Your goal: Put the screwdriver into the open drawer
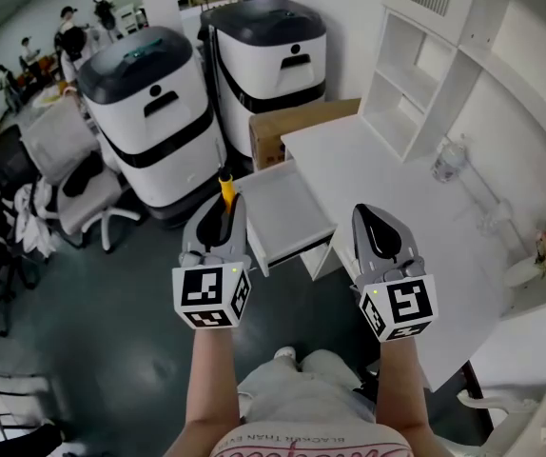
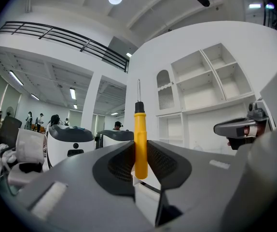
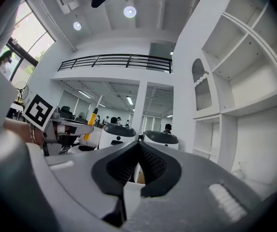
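A yellow-handled screwdriver (image 2: 140,141) stands upright between the jaws of my left gripper (image 2: 139,166), which is shut on its handle, the metal shaft pointing up. In the head view the left gripper (image 1: 223,219) with the screwdriver (image 1: 226,190) hovers just left of the open white drawer (image 1: 282,212) pulled out from the desk. My right gripper (image 1: 380,231) is over the desk's near left edge, to the right of the drawer; its jaws (image 3: 137,151) meet at the tips with nothing between them. The screwdriver (image 3: 92,121) also shows at the left of the right gripper view.
A white desk (image 1: 387,174) with a shelf unit (image 1: 416,74) at the back carries a glass jar (image 1: 449,160). A cardboard box (image 1: 297,127) stands behind the drawer. Two large white machines (image 1: 159,112) and office chairs (image 1: 78,193) stand to the left. People are far off.
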